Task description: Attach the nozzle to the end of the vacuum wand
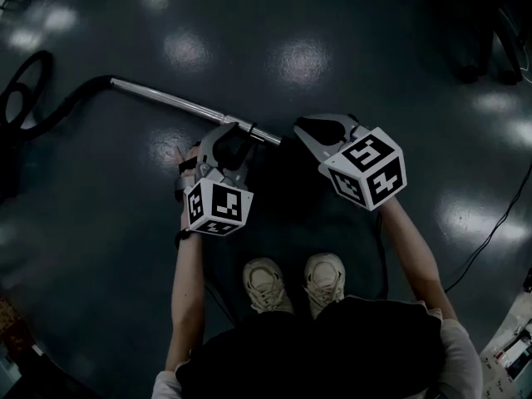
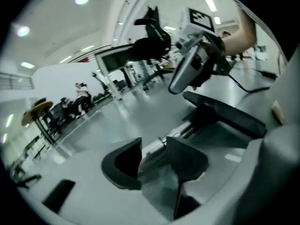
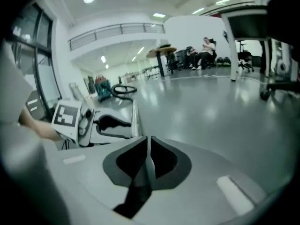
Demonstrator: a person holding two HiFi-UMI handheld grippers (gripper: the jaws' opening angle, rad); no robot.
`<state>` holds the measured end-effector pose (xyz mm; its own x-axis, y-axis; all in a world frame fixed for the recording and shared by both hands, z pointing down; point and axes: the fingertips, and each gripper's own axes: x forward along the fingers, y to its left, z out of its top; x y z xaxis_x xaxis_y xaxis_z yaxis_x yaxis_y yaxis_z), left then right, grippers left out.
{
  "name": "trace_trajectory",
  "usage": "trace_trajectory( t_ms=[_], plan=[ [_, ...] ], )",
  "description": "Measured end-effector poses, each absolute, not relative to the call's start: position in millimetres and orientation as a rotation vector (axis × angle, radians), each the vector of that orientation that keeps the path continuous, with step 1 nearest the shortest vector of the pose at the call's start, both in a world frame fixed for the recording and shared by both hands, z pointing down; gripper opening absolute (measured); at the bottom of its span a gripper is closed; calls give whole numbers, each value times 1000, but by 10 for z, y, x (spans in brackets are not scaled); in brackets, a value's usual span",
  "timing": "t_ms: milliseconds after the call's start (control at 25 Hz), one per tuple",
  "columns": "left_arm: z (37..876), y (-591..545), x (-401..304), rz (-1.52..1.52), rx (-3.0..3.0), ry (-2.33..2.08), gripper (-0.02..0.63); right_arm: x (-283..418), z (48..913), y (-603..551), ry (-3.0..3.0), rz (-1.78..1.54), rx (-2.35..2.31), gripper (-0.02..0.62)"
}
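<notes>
Left gripper (image 2: 152, 156) clamps the wand (image 1: 166, 100) near its tip. Right gripper (image 3: 148, 156), jaws together and empty, hovers alongside. The nozzle (image 2: 225, 116) ahead looks fitted; next, press it home.

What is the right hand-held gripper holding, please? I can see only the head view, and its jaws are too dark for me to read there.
Observer: Nothing. In the right gripper view, the right hand-held gripper has its jaws together and nothing sits between them.
Operator: Thank you. Does the left hand-held gripper really have hold of the vacuum wand?
Observer: Yes. In the left gripper view the metal tube runs straight between its two pads, with one pad against each side.
</notes>
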<state>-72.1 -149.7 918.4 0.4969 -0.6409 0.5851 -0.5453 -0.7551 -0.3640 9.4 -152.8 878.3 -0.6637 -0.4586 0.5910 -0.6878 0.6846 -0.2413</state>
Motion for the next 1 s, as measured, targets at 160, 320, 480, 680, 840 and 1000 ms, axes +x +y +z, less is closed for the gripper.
trace_trajectory(
  t_ms=[160,320,480,680,840,1000],
  plan=[
    [8685,-1728,-1066,-556,-2848,1683,3,221,8315,-1820,-2547,693,1166,8],
    [8308,-1761,-1160,160,-2990,2012,3,314,8066,-1924,-2583,712,1406,8],
    [8099,-1726,-1119,192,-2909,1972,3,253,7926,-1855,-2630,650,1412,8],
    [7652,-1909,-1175,162,-2764,1921,3,422,7586,-1997,-2635,581,1522,8],
    [6345,-2052,-1423,251,-2712,1997,3,414,6385,-2036,-2585,446,1490,8],
    [4662,-1895,-1621,270,-2665,2162,3,337,4670,-1871,-2519,421,1503,8]
  ],
)
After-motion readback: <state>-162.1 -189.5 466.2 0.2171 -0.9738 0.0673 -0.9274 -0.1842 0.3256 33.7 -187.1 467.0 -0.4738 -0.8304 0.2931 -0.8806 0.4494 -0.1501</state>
